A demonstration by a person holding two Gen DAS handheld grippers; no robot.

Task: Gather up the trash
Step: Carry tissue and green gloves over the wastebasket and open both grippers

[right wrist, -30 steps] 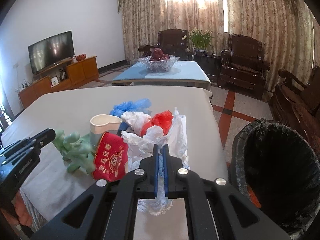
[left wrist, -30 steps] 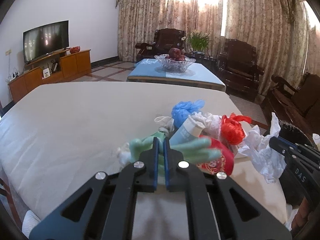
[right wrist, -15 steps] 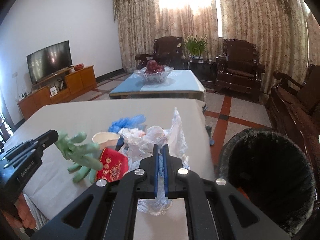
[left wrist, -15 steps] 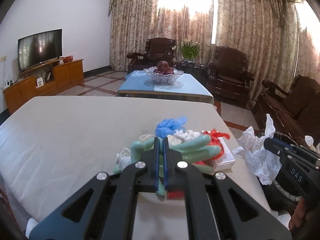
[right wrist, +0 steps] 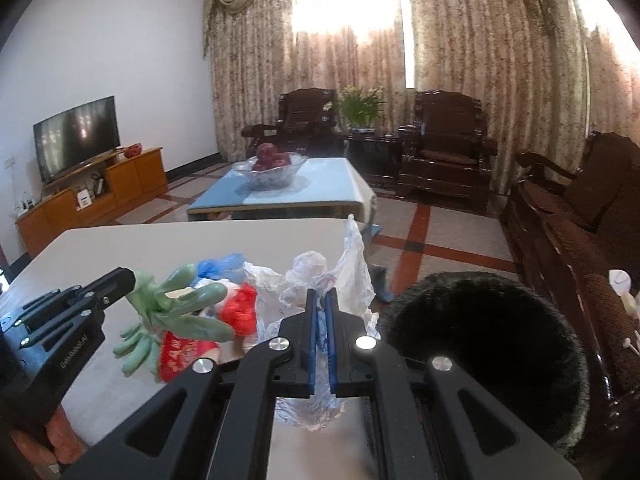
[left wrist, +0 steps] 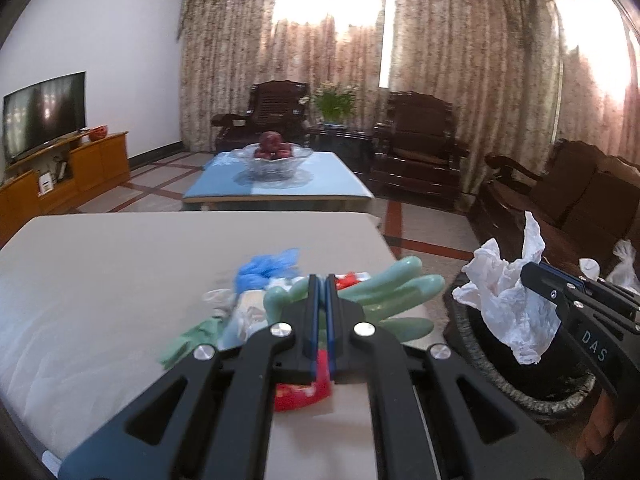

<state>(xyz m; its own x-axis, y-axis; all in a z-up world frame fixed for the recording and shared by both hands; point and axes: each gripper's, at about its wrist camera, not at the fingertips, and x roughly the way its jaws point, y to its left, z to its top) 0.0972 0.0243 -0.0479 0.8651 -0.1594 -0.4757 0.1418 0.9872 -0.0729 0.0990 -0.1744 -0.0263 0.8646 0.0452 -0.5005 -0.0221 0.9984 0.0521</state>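
Since a second ago, the left gripper [left wrist: 320, 280] has lifted its clamped green glove [left wrist: 394, 292] off the table [left wrist: 100, 280], toward the trash bin [right wrist: 500, 344]; the right gripper [right wrist: 320, 296], pinching a crumpled white plastic bag [right wrist: 312, 280], hovers beside that bin's rim

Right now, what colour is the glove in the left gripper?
Pale green glove; clearest from the right wrist.
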